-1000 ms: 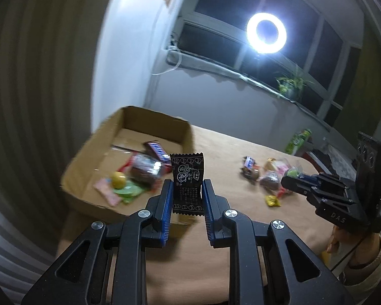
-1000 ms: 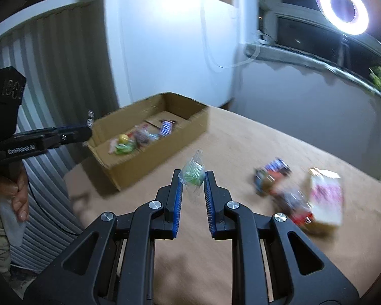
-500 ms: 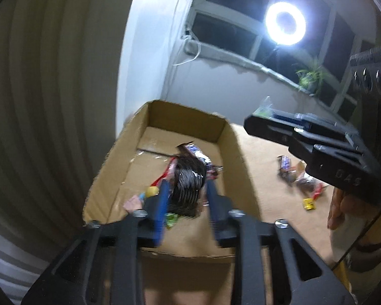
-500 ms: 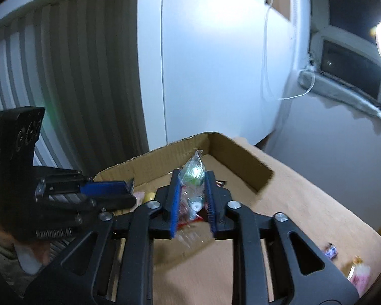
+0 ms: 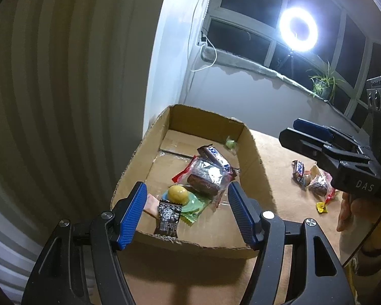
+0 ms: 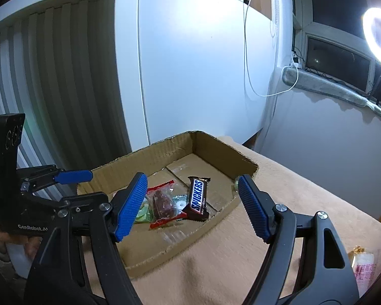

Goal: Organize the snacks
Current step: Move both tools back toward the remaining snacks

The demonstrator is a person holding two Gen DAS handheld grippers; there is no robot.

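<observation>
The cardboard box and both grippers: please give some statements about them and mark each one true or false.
1. The left gripper is open. True.
2. The right gripper holds a green candy. False: it is open and holds nothing.
3. A Snickers bar lies in the box. True.
4. The black packet lies on the table outside the box. False: it is inside, against the near wall.
5. Some snacks remain on the table. True.

Pink pkt [image 6: 365, 275] cut by edge
</observation>
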